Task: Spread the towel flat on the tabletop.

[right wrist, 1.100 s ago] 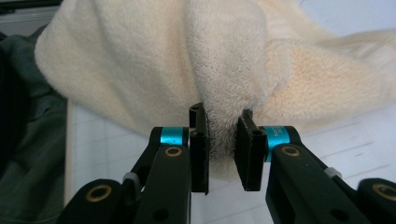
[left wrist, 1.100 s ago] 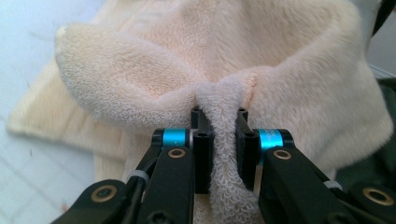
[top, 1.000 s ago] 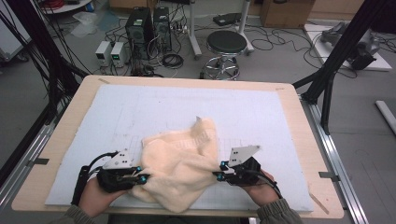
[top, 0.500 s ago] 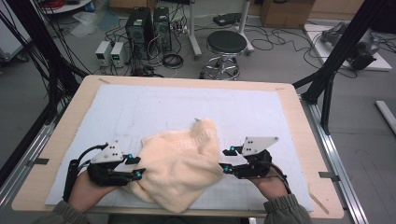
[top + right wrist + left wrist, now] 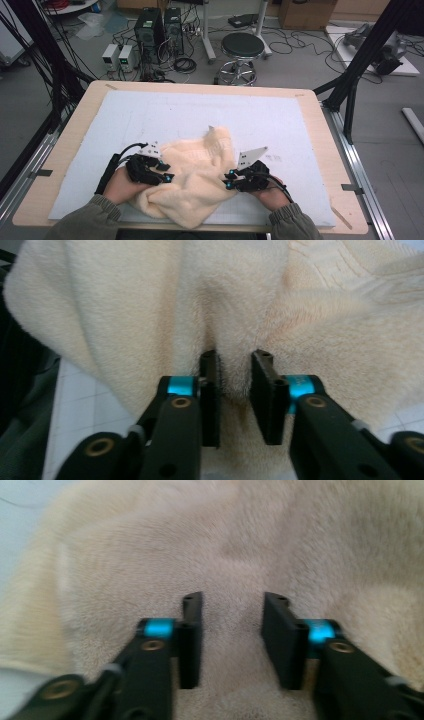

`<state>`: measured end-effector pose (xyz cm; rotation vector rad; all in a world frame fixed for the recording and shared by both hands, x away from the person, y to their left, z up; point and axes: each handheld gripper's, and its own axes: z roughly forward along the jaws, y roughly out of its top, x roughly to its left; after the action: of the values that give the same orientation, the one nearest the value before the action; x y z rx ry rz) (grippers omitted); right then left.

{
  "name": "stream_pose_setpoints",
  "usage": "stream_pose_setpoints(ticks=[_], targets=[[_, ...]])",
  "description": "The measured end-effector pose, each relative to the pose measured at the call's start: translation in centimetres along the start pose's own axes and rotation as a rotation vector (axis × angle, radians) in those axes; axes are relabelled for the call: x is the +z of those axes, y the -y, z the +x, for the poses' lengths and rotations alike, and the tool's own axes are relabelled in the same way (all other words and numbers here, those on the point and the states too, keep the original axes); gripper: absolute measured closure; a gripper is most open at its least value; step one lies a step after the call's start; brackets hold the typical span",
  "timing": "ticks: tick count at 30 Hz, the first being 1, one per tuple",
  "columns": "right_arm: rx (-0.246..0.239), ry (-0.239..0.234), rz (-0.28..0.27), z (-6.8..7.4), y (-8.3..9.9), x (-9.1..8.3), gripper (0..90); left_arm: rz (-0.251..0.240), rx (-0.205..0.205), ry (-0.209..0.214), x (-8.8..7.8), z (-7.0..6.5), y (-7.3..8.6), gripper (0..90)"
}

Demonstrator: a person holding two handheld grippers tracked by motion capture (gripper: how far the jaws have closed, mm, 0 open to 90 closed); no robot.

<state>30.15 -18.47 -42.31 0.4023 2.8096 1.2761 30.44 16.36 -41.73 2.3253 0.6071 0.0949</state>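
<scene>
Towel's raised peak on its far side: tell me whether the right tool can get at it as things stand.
Probably yes. The right tool sits at the cream towel near its right edge, jaws just closing around a fold of it. The peak lies just beyond over bare white mat, but the tool must release first.

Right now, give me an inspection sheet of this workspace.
Surface: wooden table covered by a pale mat; no damage seen.
Job's things: one cream towel, crumpled in a heap at the near edge, one corner peaked up.
Clutter: nothing seen on the mat.
Grippers: left gripper at the towel's left side, fingers apart over the pile, having just closed in. Right gripper at the right side, a fold of towel pinched between its fingers, which have just closed in.
Cables: a black cable trails from the left gripper; loose cables on the floor.
Surroundings: stool, computer towers, black frame posts.
</scene>
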Motion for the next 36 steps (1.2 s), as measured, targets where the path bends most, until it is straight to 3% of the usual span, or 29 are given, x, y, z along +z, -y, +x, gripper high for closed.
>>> stream_pose_setpoints(ticks=[2, 4, 11, 15, 19, 23, 30, 34, 36], targets=[[0.010, -0.001, -0.003, 0.2, 0.1, -0.4, 79.1, -0.010, 0.007, 0.006, -0.2, -0.3, 0.4, 79.5], [0.021, 0.000, -0.011, 0.8, 0.2, -1.0, 79.5, -0.018, 0.012, 0.000, -0.8, -0.5, 0.6, 84.0], [-0.008, 0.005, -0.041, 3.5, 0.2, -2.8, 80.0, -0.064, 0.022, -0.037, -3.8, -2.4, 2.2, 85.7], [-0.040, -0.020, -0.042, 5.3, -0.7, -2.5, 79.9, -0.071, 0.027, -0.040, -5.5, -3.8, 3.4, 85.8], [-0.056, -0.043, -0.035, 6.1, -1.2, -1.7, 76.5, -0.057, 0.013, -0.041, -6.8, -4.4, 4.8, 85.7], [-0.041, -0.017, -0.081, 5.4, -1.6, -2.2, 62.9, -0.069, 0.008, -0.041, -7.3, -4.4, 5.1, 83.1], [-0.007, 0.095, -0.138, 3.2, -1.8, -5.2, 53.4, -0.176, 0.023, -0.107, -8.9, -2.8, 2.4, 67.3], [0.014, 0.169, -0.139, 1.3, -1.3, -5.7, 51.1, -0.207, 0.041, -0.148, -8.1, -1.4, 0.8, 61.7], [0.035, 0.216, -0.110, -0.2, -0.8, -5.1, 49.2, -0.207, 0.020, -0.161, -6.9, -0.2, 0.1, 59.9]])
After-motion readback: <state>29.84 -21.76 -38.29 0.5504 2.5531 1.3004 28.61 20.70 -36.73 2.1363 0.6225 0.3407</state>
